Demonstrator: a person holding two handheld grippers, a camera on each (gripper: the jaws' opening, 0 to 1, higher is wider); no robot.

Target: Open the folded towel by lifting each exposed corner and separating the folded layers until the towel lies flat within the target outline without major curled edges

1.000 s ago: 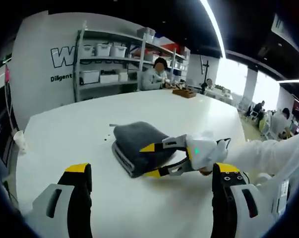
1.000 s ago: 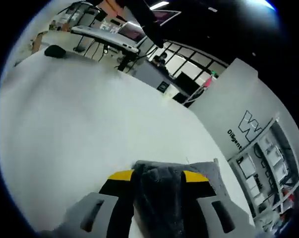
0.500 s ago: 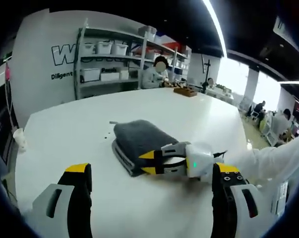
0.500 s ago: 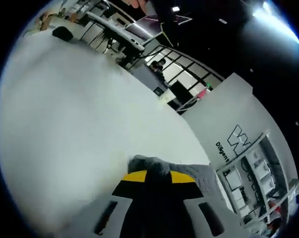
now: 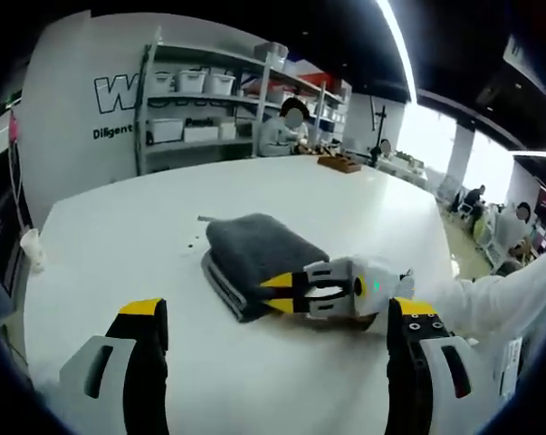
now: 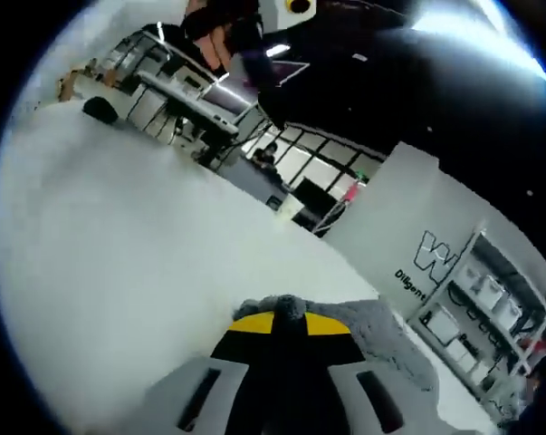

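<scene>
Towel (image 5: 254,258), grey and folded, on white table (image 5: 119,236) at center. Right gripper (image 5: 282,292) at its 5 o'clock corner, jaws pinched on fabric. Left gripper (image 5: 273,313) at 6 o'clock, jaws wide apart.

In the left gripper view, the left tongs (image 5: 274,317) are held low and level, the two yellow-tipped jaws set wide apart with nothing between them. The right tongs (image 5: 280,293) are seen entering from the right, carried at the end of a white sleeve (image 5: 490,294), the yellow tips drawn close together and pinched on the near edge of the towel (image 5: 254,256). In the right gripper view, the right tongs (image 6: 289,323) are shown with the yellow tips nearly meeting, a fold of the grey towel (image 6: 381,331) caught between them.
</scene>
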